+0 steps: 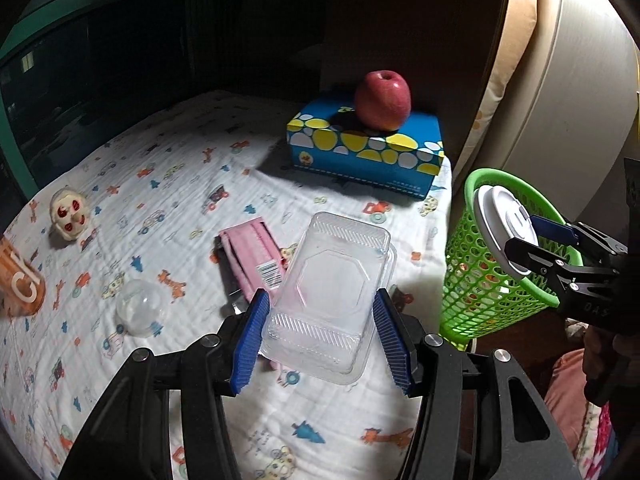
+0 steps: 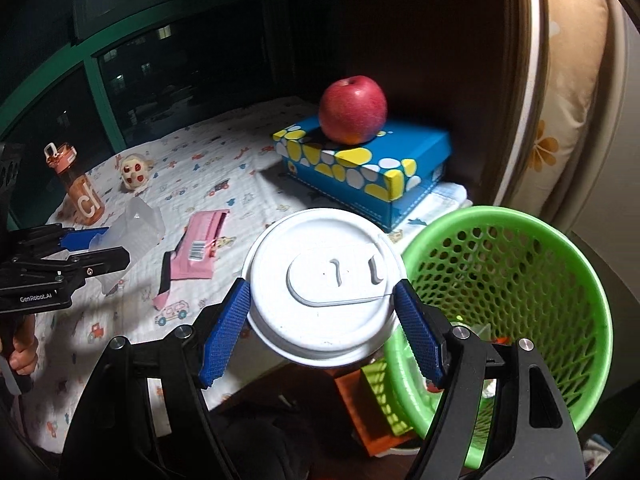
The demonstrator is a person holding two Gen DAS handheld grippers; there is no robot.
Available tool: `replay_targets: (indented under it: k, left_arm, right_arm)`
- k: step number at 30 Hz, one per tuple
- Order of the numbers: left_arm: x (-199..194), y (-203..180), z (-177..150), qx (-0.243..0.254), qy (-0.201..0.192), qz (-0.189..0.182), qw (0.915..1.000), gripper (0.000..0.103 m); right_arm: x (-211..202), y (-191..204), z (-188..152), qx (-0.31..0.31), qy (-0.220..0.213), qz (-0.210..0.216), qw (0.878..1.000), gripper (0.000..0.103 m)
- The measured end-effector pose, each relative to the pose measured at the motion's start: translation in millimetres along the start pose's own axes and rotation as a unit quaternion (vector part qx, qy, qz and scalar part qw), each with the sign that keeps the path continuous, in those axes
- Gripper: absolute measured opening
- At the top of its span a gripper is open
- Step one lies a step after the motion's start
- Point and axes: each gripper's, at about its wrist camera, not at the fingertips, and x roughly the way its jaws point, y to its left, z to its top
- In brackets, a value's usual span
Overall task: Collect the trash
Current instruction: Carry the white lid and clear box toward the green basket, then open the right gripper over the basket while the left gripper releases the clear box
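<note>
My left gripper [image 1: 318,316] is shut on a clear plastic clamshell box [image 1: 332,292], held above the printed cloth. My right gripper [image 2: 320,316] is shut on a white cup lid [image 2: 324,292], just left of the green mesh basket [image 2: 560,240]. In the left wrist view the lid [image 1: 504,232] and right gripper [image 1: 532,240] hang at the basket's rim [image 1: 480,176]. In the right wrist view the left gripper [image 2: 92,246] shows at far left with the clear box [image 2: 136,224]. A pink wrapper [image 1: 256,256] and a clear dome lid [image 1: 142,308] lie on the cloth.
A red apple [image 1: 382,100] rests on a blue tissue box [image 1: 368,148] at the back. A small skull-like toy [image 1: 70,216] and an orange bottle [image 2: 80,192] stand at the left. The basket sits past the cloth's right edge, with items inside. A dark window is behind.
</note>
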Motion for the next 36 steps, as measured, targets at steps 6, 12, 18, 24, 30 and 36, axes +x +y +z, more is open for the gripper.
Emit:
replay_targets:
  k: [6,12,18,24,30,36]
  left_arm:
    - [11.5,-35.4,19.7,0.017,0.000,-0.023,0.9996,0.052]
    - [21.1,-66.7,33.0,0.037,0.005,-0.038,0.9986,0.052]
    - [30.7,-92.1,44.3,0.050,0.010,-0.052,0.9974,0.052]
    - [37.0,-120.1,53.4,0.069,0.011,-0.066,0.9954,0.052]
    - [43.0,-143.1,61.4,0.081,0.014,-0.076,0.9937,0.052]
    - [52.4,-167.8,66.4,0.095,0.022,-0.087,0.9915,0.052]
  right_arm:
    - [-6.6,-35.5,-6.7,0.026,0.001,-0.026,0.999,0.073]
    - [-12.0,-68.4,-14.6,0.047,0.004,-0.052,0.998,0.073]
    - [-15.6,-97.9,-21.5,0.067,0.009,-0.075,0.995,0.073]
    - [-18.5,-121.5,-30.1,0.087,0.016,-0.089,0.992,0.074]
    - [-24.9,-138.7,-36.5,0.103,0.018,-0.098,0.990,0.076]
    - [-35.2,-151.8,-42.6,0.115,0.014,-0.102,0.988,0.077]
